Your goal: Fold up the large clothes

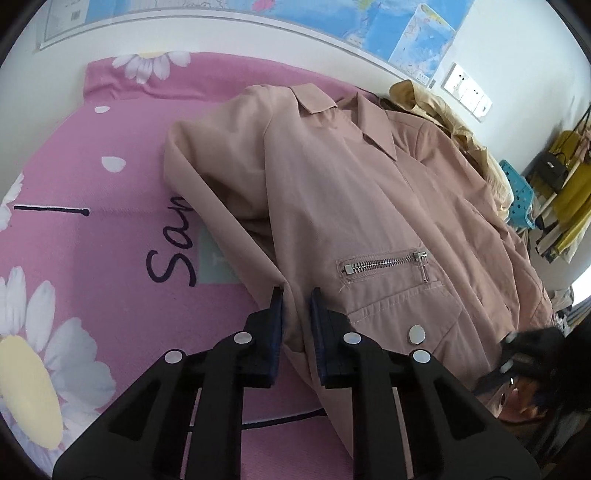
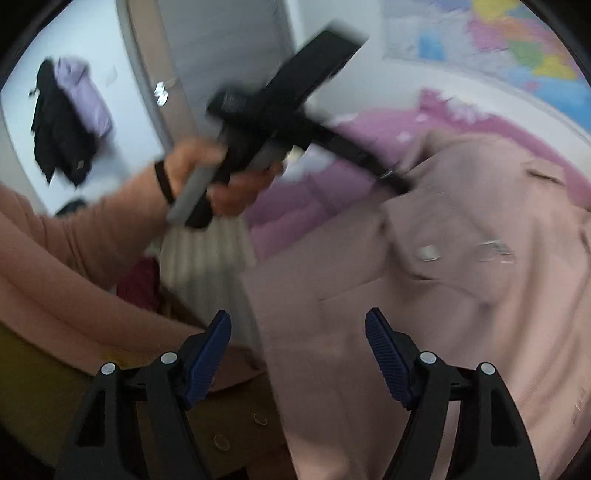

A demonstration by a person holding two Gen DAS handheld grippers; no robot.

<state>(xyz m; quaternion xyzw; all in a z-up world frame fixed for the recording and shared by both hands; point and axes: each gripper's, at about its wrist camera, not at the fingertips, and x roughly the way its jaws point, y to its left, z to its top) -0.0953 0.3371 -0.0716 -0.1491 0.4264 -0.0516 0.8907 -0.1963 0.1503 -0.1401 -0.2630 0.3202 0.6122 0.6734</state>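
A dusty-pink jacket (image 1: 354,206) lies on a pink daisy-print sheet (image 1: 92,221), collar toward the wall, one sleeve folded across its left side. My left gripper (image 1: 296,299) is shut on the jacket's left edge near the hem. The zip pocket (image 1: 384,264) and a snap button (image 1: 417,334) lie just to the right of it. In the blurred right wrist view, my right gripper (image 2: 298,325) is open and empty above the jacket's lower part (image 2: 424,295). The left gripper tool (image 2: 280,122) shows there, held in a hand, its tip at the jacket's edge.
A tan garment (image 1: 436,103) is heaped beyond the jacket by the wall. A blue perforated basket (image 1: 517,192) and yellow bags (image 1: 576,192) stand at the right. A map (image 1: 332,18) hangs on the wall. The person's sleeve (image 2: 74,258) fills the left of the right wrist view.
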